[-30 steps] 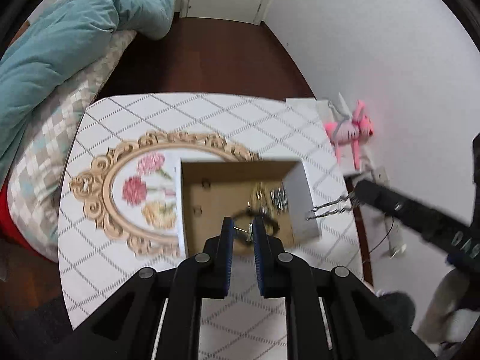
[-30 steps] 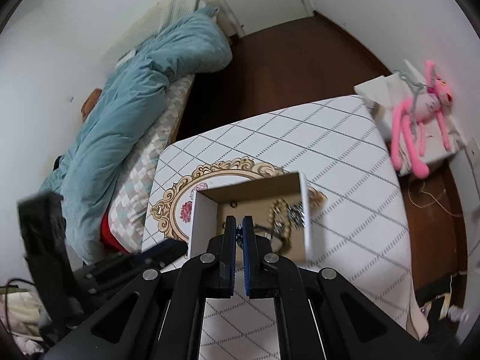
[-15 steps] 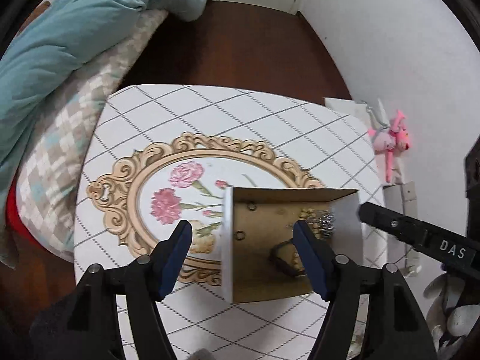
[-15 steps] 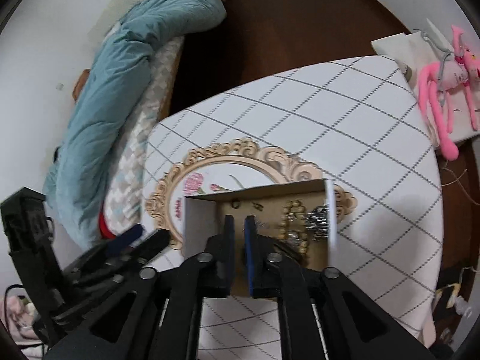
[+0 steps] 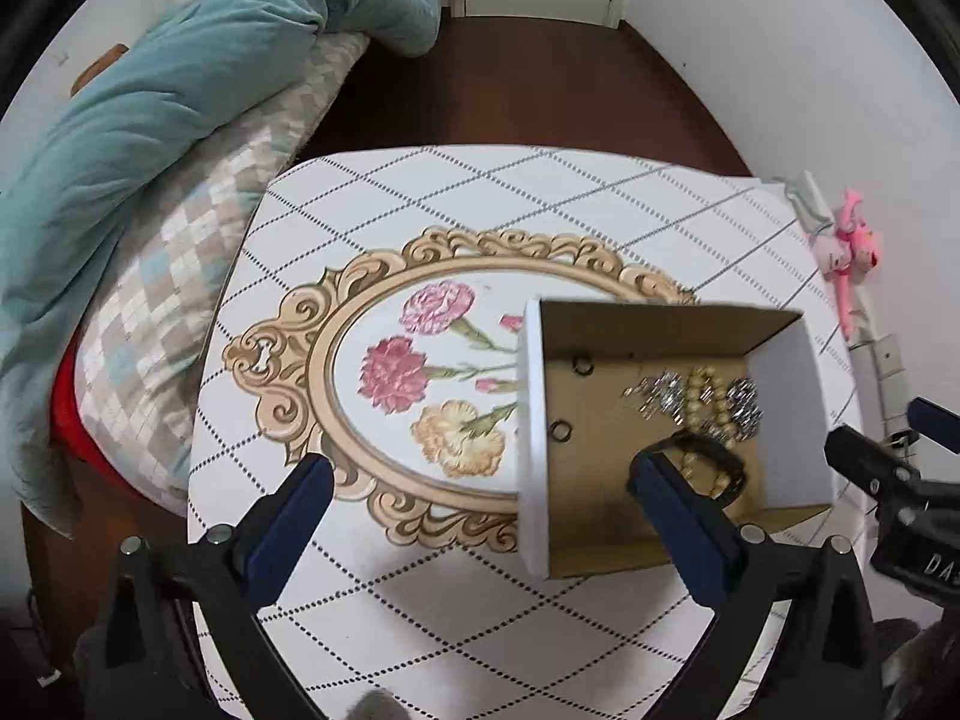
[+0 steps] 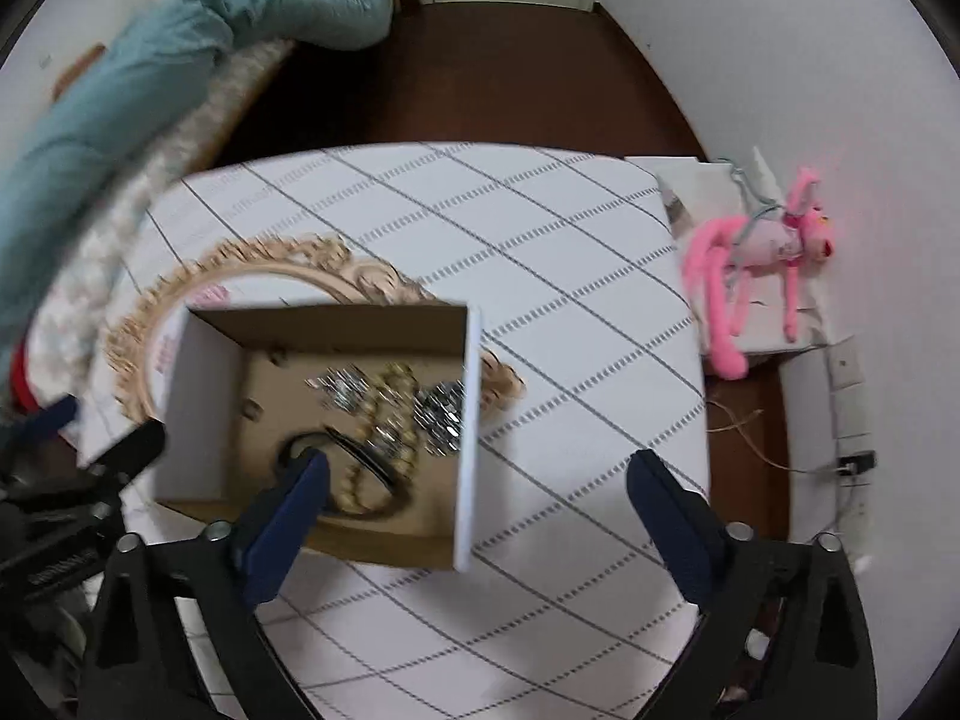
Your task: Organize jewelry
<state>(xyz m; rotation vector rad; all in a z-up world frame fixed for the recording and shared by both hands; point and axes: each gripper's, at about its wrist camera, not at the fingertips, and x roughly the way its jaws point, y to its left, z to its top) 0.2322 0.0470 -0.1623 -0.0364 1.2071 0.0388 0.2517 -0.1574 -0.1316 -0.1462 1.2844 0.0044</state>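
Black plastic tongs (image 5: 480, 474), blue pads (image 5: 684, 510), silver screws; the right tongs (image 6: 477, 471) match

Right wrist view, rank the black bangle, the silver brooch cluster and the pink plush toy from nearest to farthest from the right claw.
From the right claw, whose jaws are opening with nothing clamped:
1. Black bangle, in the box's near part, beside the claw's left finger.
2. Silver brooch cluster, farther back, against the box's right wall.
3. Pink plush toy, off the table, far right by the wall.
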